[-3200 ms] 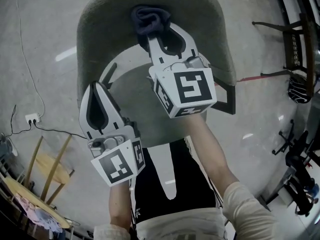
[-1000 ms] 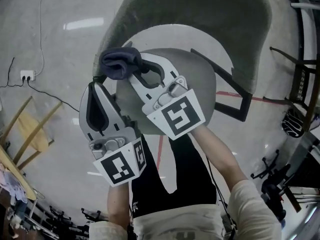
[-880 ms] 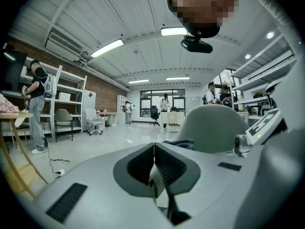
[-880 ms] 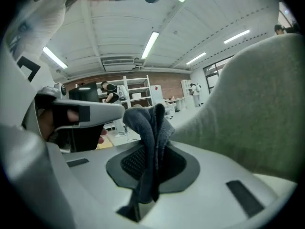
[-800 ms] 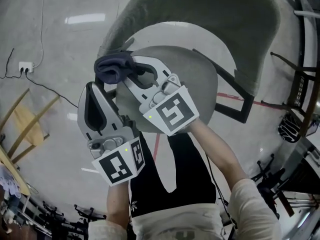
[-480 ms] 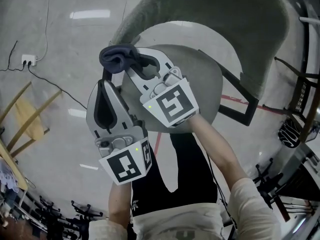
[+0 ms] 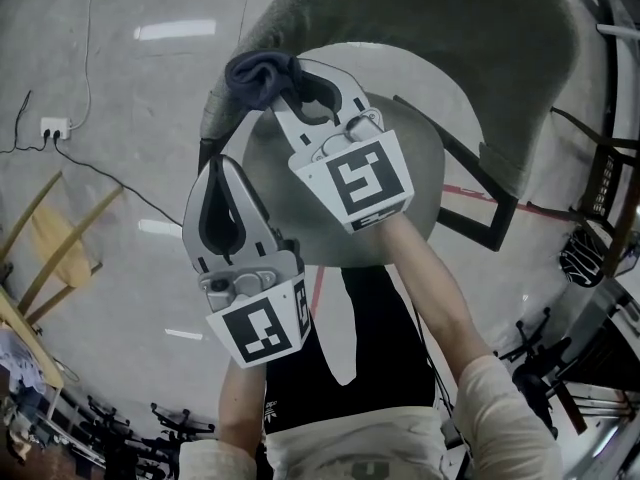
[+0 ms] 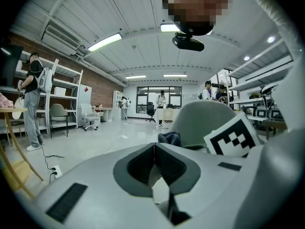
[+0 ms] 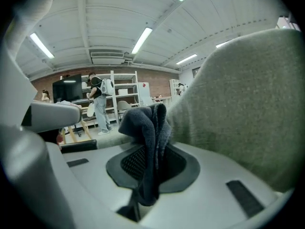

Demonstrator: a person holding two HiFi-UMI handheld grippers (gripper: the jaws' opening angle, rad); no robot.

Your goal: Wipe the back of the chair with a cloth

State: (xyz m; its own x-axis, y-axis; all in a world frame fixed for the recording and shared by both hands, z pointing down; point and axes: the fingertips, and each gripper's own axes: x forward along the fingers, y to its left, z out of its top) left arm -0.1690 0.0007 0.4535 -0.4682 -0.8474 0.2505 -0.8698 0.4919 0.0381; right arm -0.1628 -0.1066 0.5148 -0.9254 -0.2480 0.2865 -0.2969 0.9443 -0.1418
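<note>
The right hand-held gripper point(image 7: 283, 86) is clamped on a dark cloth point(image 7: 258, 76). In the right gripper view the jaws pinch the fabric point(image 9: 151, 128) between their pads. A bunched wad stands out past the tips and a thin tail hangs back toward the gripper body, so the cloth's long axis runs along the jaws. The wad lies against the chair back point(image 9: 248, 99), or just beside it; the contact itself cannot be made out. In the head view the cloth sits at the left end of the back point(image 7: 450, 28), a grey curved shell that wraps round the seat point(image 7: 415, 163). The shell's long sweep runs from lower left across the top to the right side of that view. The right gripper points up and to the left, at that left end. The left hand-held gripper point(image 7: 222, 164) is apart from the chair, below and to the left of the right one. Its jaws are pressed together with nothing between them point(image 8: 154, 149), and it takes no part in the wipe. The wiping appears to be under way, with the cloth at one end of the back. The fabric shows no streak or clean band, so how much has been covered cannot be judged. Going by the cloth's place, the long curve toward the right side may be left to do.
</note>
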